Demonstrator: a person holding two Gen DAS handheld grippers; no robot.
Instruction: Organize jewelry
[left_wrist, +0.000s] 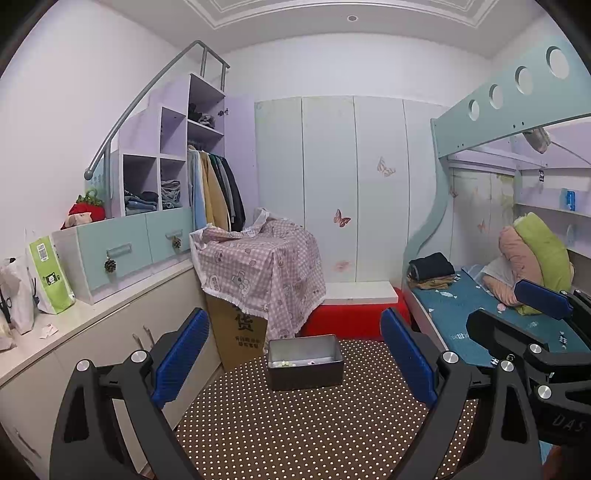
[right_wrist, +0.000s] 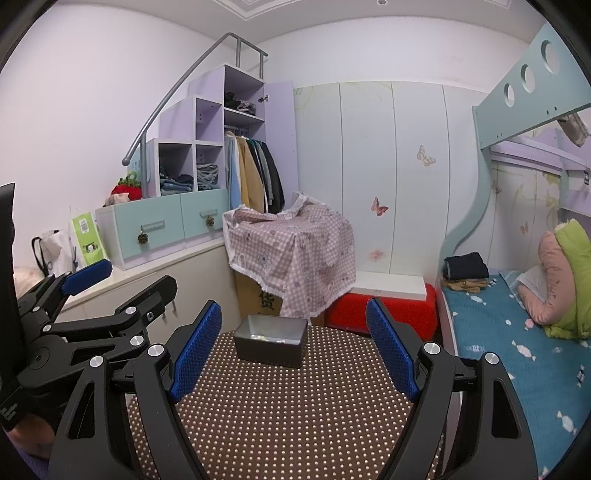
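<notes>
Tray (left_wrist: 306, 373) sits well beyond both grippers' spread, empty fingers (left_wrist: 408, 356).

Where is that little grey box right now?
The box sits open at the far edge of the dotted table, centred ahead in both views, just before the checked cloth and red bench.

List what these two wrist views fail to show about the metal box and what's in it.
- Small pale pieces in the metal box: too small in both views to identify as jewelry.
- Box floor nearest the camera: hidden by its front wall in both views.
- Table under the box: near edge cut off by the frame.
</notes>
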